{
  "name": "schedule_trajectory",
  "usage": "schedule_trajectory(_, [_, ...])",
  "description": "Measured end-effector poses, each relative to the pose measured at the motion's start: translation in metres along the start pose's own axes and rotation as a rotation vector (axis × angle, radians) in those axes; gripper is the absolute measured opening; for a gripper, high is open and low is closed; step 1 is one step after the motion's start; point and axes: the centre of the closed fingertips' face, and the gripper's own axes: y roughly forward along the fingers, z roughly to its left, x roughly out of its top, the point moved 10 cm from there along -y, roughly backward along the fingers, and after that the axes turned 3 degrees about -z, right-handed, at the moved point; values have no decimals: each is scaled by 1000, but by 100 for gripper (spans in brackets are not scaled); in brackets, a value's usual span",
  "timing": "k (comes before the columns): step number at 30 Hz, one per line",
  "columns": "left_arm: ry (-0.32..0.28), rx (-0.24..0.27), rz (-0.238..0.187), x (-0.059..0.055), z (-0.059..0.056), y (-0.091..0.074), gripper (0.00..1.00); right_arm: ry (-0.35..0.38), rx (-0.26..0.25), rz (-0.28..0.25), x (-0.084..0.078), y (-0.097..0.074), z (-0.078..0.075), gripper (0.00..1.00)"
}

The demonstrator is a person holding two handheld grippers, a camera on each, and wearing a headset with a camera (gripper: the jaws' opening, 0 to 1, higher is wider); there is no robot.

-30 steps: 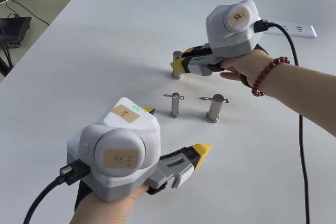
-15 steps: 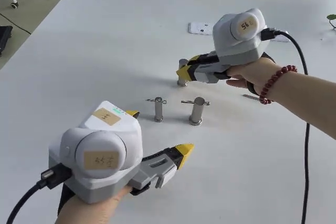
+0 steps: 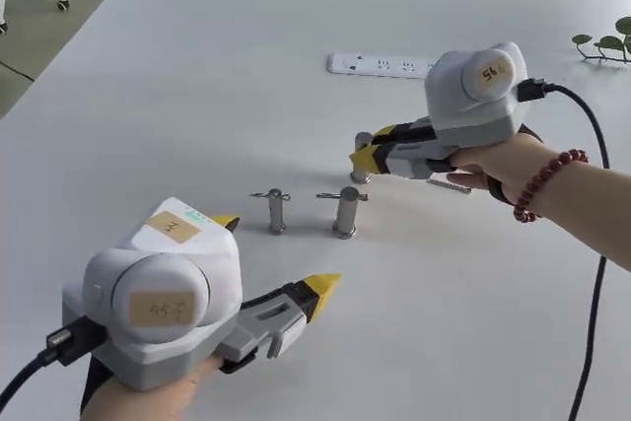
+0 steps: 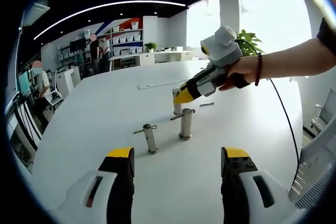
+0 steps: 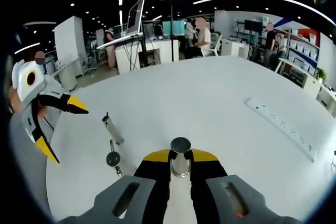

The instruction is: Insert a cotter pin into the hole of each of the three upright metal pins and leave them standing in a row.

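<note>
Two upright metal pins [image 3: 277,212] [image 3: 345,212] stand side by side on the white table [image 3: 197,96], each with a cotter pin through its head; the left gripper view shows them as pin [image 4: 150,139] and pin [image 4: 185,124]. A third metal pin [image 3: 363,148] [image 5: 181,158] stands behind and to their right, with no cotter pin in it. My right gripper [image 3: 367,158] [image 5: 181,156] is shut on it. My left gripper [image 3: 273,254] [image 4: 178,156] hovers open and holds nothing, in front of the two pins. A loose cotter pin [image 3: 449,185] lies under the right hand.
A white power strip [image 3: 385,66] [image 5: 281,124] lies across the far side of the table. A small plant [image 3: 603,41] is at the far right edge. A black cable [image 3: 592,322] trails from the right gripper. People and desks are in the background.
The head camera has swung, shifting the whole scene. The right gripper has moved the third pin to the right relative to the other two. The left gripper stays open.
</note>
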Motion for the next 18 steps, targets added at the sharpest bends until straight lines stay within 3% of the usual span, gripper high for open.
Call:
schedule_trajectory(4, [-1, 5, -3, 1, 2, -1, 67, 6, -5, -1, -5, -13, 8, 8])
schedule_trajectory(8, [-5, 7, -5, 1, 3, -3, 67, 15, -16, 1, -11, -19, 4, 8])
schedule_trajectory(18, [-9, 7, -3, 1, 4, -8, 68, 18, -18, -4, -19, -38, 29, 8])
